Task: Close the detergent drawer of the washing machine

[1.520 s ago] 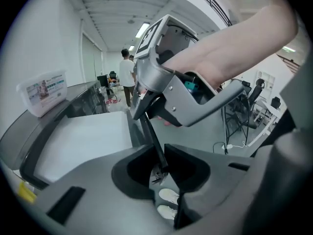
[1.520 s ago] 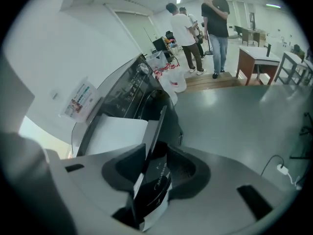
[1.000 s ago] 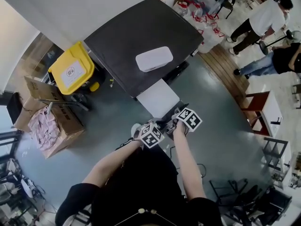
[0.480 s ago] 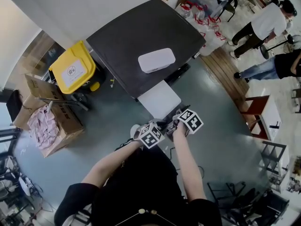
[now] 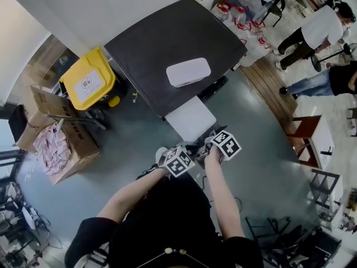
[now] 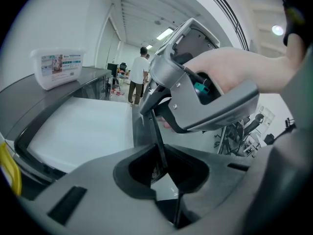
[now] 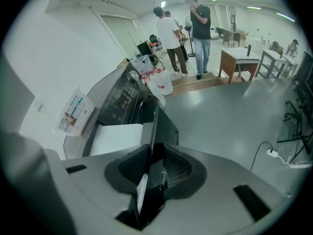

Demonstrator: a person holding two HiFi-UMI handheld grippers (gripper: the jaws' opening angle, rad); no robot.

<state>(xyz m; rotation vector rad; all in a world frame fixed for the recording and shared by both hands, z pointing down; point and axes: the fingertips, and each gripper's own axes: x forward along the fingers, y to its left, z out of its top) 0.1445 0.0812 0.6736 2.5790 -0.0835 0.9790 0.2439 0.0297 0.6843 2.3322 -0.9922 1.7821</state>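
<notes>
The washing machine (image 5: 167, 43) has a dark top, and its white detergent drawer (image 5: 191, 119) stands pulled out toward me. Both grippers meet at the drawer's front end. In the left gripper view the thin dark front panel (image 6: 157, 136) runs between the jaws of my left gripper (image 6: 164, 173), which is shut on it. My right gripper (image 7: 151, 173) is shut on the same panel (image 7: 155, 126) from the other side. From the head view, the left gripper (image 5: 191, 148) and right gripper (image 5: 207, 142) sit side by side. The hand (image 6: 230, 67) on the right gripper fills the upper right of the left gripper view.
A white box (image 5: 188, 71) lies on the machine's top. A yellow bin (image 5: 86, 80) and an open cardboard box (image 5: 56, 144) stand to the left. People (image 5: 315, 21) stand at the far right, beyond a wooden table (image 5: 312, 133). Grey floor surrounds me.
Both grippers stay at the drawer's front end and the drawer has not moved. Only the head view has drifted slightly.
</notes>
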